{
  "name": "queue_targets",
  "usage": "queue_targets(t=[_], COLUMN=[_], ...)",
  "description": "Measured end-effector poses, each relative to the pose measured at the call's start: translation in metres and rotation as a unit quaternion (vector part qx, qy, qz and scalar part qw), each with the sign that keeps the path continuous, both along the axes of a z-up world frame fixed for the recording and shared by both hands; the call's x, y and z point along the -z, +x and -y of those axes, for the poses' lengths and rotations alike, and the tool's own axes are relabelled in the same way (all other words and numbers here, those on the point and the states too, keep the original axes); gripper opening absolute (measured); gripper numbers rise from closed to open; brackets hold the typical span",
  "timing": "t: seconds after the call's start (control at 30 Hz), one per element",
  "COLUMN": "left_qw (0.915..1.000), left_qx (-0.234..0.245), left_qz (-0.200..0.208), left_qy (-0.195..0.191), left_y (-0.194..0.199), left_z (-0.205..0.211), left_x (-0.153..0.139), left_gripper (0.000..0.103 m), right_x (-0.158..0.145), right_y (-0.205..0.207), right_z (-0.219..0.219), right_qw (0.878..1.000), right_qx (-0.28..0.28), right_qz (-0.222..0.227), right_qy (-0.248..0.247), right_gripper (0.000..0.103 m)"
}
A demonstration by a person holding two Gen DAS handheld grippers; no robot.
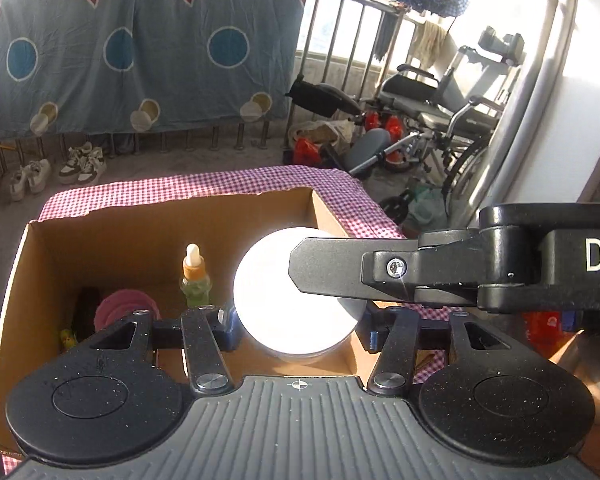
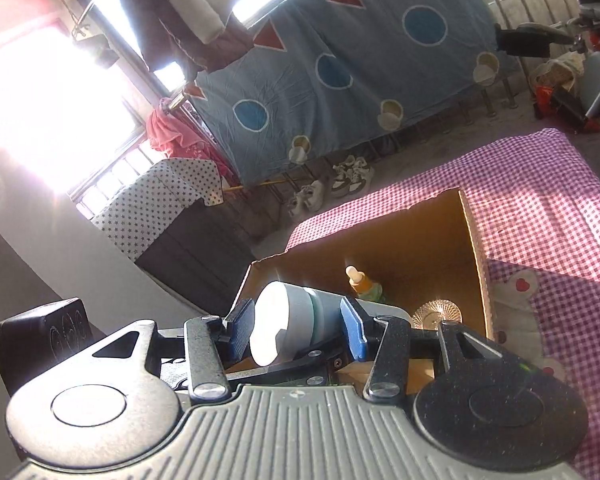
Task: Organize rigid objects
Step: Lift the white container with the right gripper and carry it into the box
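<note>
A balcony with a concrete floor; along the back rail hangs a blue sheet (image 1: 140,52) patterned with circles and red triangles, two pairs of white sneakers (image 1: 56,168) beneath it, and a wheelchair (image 1: 448,112) parked to the right. In front sits an open cardboard box (image 1: 16,280) on a pink-checked tablecloth (image 2: 540,208). Inside the box, from the left: a dark object too shadowed to identify, a round pink item (image 1: 122,306), then an upright dropper bottle (image 1: 195,276) of greenish liquid with an orange collar and a pale rubber bulb. A faceted clear glass piece (image 2: 436,314) lies on the box floor. Over the box's right half hovers a smooth round white jar (image 2: 284,324) with a pale teal band, turned on its side. The right gripper (image 2: 296,326) pinches it between blue pads (image 2: 354,328). The left gripper (image 1: 300,322) also brackets the jar, fingers on either side, though glare hides whether they press it. The right gripper's black finger crosses in front of the jar, partly blocking it.
</note>
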State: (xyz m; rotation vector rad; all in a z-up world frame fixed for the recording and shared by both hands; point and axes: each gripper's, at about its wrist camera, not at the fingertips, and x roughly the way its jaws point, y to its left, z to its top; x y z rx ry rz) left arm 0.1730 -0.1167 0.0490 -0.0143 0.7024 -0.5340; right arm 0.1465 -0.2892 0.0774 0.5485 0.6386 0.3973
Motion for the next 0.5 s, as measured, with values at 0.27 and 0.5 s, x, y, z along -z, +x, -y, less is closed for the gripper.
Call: queue_targets(t=[0.27,0.5], left_qw=[0.9978,0.9966], left_qx=[0.007,0.009], left_qz=[-0.061,-0.069], left_qy=[0.026,0.044], left_y=[0.011,0.011], left_z=[0.004,0.008], left_x=[0.029,0.024], left_gripper=[0.053,0.053], right_x=[0.046,0.049], right_y=[0.014,0.016], right_z=[0.015,0.011], right_qw=[0.999,0.999], right_qx=[-0.002,-0.009], right_qz=[-0.048,-0.051], right_qy=[0.01,0.0], right_gripper=[0.051,0.055])
